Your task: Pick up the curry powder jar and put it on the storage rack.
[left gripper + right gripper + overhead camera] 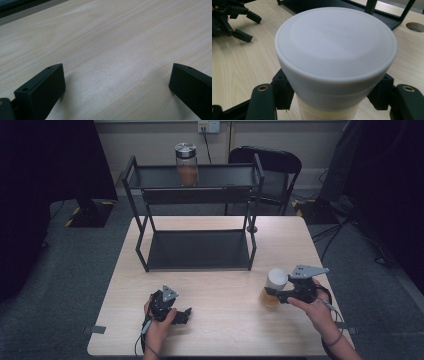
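Right gripper clamps a white-lidded jar of amber stuff near the table front right; its own view shows jaws under the lid. Left gripper spread empty on bare wood. High view adds a black shelf rack carrying a metal-lidded jar.

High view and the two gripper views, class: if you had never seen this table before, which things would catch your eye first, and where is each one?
First, the white-lidded jar of amber contents at the table's near right, clamped between the jaws of the right gripper. Next, the black two-tier metal rack at the far middle of the table, with a metal-lidded glass jar of brown contents standing on its top shelf. The left gripper lies open on the light wooden tabletop at near left.
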The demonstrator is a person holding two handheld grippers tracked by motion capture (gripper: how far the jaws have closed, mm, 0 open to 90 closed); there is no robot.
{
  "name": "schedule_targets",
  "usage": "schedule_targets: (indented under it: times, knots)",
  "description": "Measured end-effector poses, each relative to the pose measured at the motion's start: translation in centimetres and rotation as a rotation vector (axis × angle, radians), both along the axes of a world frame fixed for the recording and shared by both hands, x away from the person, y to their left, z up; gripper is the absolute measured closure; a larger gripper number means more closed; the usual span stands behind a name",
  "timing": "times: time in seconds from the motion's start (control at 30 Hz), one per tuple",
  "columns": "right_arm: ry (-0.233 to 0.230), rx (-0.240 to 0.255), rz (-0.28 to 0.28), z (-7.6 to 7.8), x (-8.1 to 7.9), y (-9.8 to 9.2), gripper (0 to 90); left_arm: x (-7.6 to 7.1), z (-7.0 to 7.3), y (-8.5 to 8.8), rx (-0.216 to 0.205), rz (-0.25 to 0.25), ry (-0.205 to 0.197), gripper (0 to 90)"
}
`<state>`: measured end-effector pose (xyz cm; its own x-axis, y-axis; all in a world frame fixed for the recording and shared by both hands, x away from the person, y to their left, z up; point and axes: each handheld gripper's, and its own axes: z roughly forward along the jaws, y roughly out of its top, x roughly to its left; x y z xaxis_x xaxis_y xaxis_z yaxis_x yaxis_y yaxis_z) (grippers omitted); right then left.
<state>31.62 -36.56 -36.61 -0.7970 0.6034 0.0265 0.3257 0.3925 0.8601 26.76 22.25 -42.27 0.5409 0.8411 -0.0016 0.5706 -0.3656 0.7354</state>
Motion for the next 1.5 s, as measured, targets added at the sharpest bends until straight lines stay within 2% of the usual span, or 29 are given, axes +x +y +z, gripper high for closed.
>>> schedule_targets:
  times: [0.37, 0.5, 0.73, 0.87, 0.9, 1.3, 1.5]
  knots:
    - [0.023, 0.003, 0.044, 2.3, 2.0, 2.2, 34.6, 0.0, 0.0, 0.0, 0.000, 0.000, 0.000, 0.0]
    - [0.017, -0.007, 0.054, 2.9, 2.4, 2.9, 34.6, 0.0, 0.0, 0.0, 0.000, 0.000, 0.000, 0.0]
    - [0.020, 0.011, 0.076, 4.3, 3.8, 3.9, 34.7, 0.0, 0.0, 0.0, 0.000, 0.000, 0.000, 0.0]
    - [0.006, -0.005, 0.081, 5.8, 4.6, 5.0, 34.7, 0.0, 0.0, 0.0, 0.000, 0.000, 0.000, 0.0]
    - [0.006, -0.005, 0.081, 5.8, 4.6, 5.0, 34.7, 0.0, 0.0, 0.0, 0.000, 0.000, 0.000, 0.0]
    - [-0.003, 0.013, 0.116, 8.8, 6.9, 7.0, 34.8, 0.0, 0.0, 0.0, 0.000, 0.000, 0.000, 0.0]
    - [-0.016, 0.018, 0.120, 10.9, 7.8, 8.1, 34.8, 0.0, 0.0, 0.0, 0.000, 0.000, 0.000, 0.0]
